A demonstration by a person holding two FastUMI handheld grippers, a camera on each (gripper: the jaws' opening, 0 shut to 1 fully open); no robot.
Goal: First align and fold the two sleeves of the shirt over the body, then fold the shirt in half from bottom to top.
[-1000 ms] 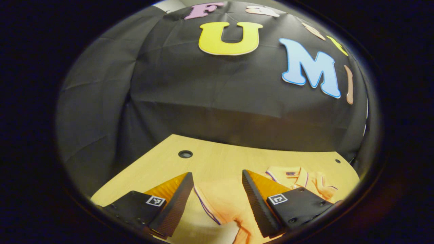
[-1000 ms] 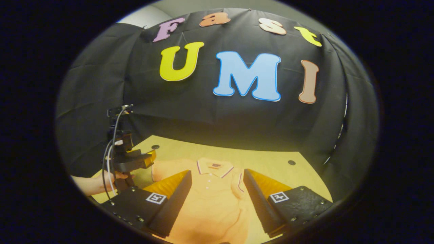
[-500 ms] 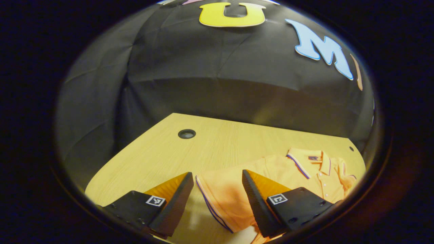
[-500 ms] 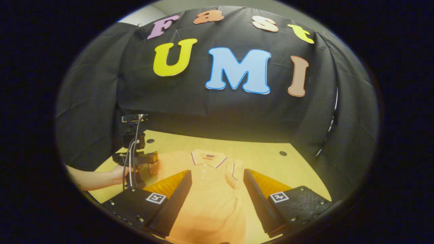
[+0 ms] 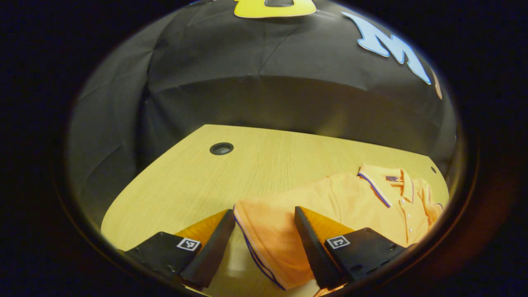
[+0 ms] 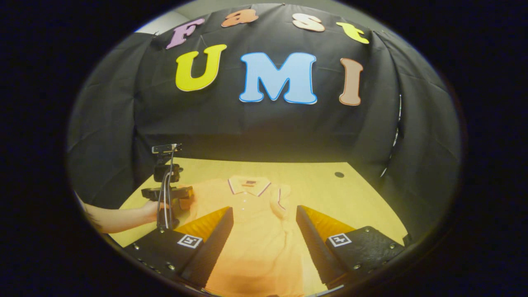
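Just one orange shirt (image 6: 255,231) lies between two open-fingered grippers.

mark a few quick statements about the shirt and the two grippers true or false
1. The shirt lies on the wooden table. True.
2. The left gripper is clamped shut on the collar. False: its fingers stand apart with the striped sleeve cuff between them, and the collar lies farther off.
3. In the right gripper view, the sleeve on the picture's right is already folded over the body. True.
4. The right gripper is shut. False: its fingers are spread wide over the shirt's body.
5. The shirt is green. False: it is orange with dark striped trim.
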